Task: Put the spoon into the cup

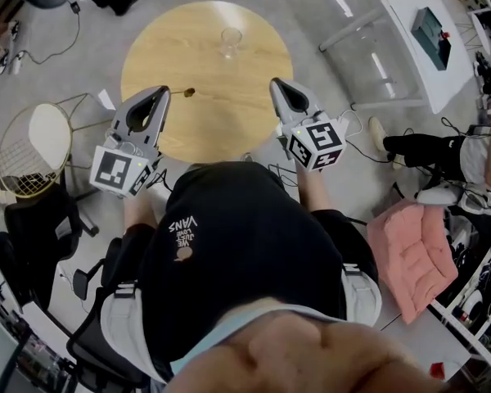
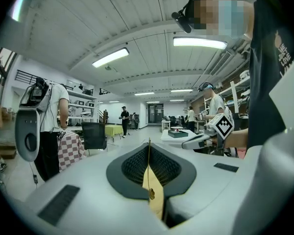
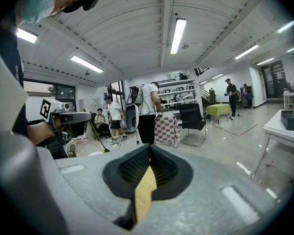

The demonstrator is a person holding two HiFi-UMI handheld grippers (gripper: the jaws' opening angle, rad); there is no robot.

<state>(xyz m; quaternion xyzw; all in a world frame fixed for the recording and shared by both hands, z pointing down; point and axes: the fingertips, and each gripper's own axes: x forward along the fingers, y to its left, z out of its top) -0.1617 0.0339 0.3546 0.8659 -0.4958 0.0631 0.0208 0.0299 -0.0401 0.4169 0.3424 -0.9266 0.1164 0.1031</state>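
Counting on the round wooden table: one spoon, one clear glass cup. Cup upright near the far edge, nothing inside it. Spoon lies flat on the wood, well apart from the cup, just off the tip of the left gripper.

Two grippers are over the near half of the table. Left gripper: jaws closed tip to tip, nothing clamped. Its own view shows a sliver of tabletop and a small brass-coloured piece, probably the spoon, below the pads. Right gripper: jaws pressed together, empty, wood showing beneath.
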